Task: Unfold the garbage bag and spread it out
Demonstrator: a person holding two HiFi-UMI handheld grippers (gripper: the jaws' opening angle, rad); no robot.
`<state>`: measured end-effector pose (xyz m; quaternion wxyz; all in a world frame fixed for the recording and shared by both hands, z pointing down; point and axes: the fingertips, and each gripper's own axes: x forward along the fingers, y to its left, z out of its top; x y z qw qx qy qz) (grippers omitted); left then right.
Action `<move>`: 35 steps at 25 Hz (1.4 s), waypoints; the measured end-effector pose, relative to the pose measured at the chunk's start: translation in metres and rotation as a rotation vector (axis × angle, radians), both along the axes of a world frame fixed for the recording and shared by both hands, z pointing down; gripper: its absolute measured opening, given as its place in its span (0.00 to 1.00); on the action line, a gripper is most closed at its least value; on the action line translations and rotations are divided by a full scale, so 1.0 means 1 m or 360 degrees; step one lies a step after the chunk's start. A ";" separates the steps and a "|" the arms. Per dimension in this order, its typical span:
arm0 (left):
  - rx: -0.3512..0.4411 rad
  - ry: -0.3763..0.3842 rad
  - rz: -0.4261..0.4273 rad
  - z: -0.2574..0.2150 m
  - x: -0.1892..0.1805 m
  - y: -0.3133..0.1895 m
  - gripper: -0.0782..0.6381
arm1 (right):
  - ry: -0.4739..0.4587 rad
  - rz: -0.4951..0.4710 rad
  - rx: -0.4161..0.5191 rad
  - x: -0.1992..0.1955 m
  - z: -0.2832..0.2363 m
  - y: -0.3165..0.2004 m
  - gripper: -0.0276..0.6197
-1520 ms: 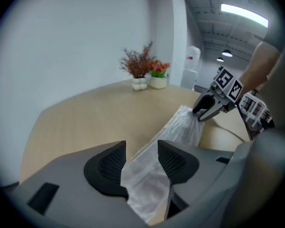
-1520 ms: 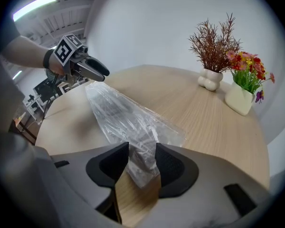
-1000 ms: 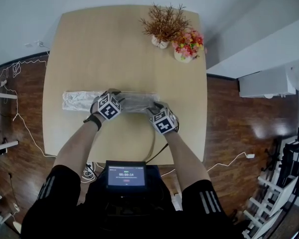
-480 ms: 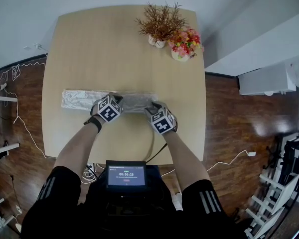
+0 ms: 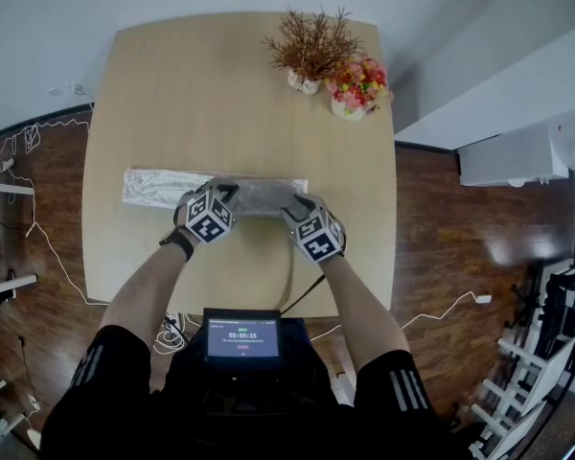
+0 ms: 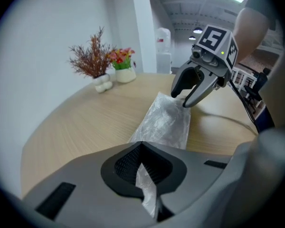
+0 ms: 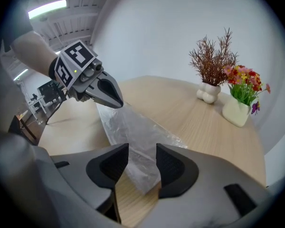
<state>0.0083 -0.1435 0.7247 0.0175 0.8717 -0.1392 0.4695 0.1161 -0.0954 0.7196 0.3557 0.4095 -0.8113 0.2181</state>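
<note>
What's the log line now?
left gripper: shut on garbage bag | right gripper: open over bag | bag: folded strip on table

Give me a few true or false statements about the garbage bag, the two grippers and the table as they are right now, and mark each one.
1. The left gripper is shut on a fold of the garbage bag. True.
2. The right gripper is clamped on the bag as well. False: its jaws stand apart, with the bag's end lying between them unpinched.
3. The bag is fully spread out. False: it lies as a long folded strip across the table.
4. A pot of dried twigs and a pot of flowers stand at the table's far right corner. True.
</note>
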 end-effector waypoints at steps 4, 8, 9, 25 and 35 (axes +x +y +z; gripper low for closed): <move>0.0133 0.0005 0.0088 -0.011 -0.002 0.008 0.11 | -0.0025 -0.0032 0.0120 -0.003 -0.026 -0.011 0.36; 0.0217 0.0005 0.0155 -0.016 -0.003 0.017 0.11 | 0.0028 -0.0140 0.0251 -0.014 -0.052 -0.022 0.36; 0.0239 0.0007 0.0172 -0.018 -0.003 0.020 0.11 | 0.0045 -0.0186 0.0266 -0.019 -0.055 -0.023 0.36; 0.0368 0.0044 0.0266 -0.029 -0.008 0.051 0.11 | 0.0480 -0.0639 0.0175 -0.055 -0.017 -0.013 0.10; 0.0410 0.0014 0.0229 -0.050 -0.044 0.024 0.19 | 0.0476 -0.0637 0.0219 -0.059 -0.026 -0.010 0.07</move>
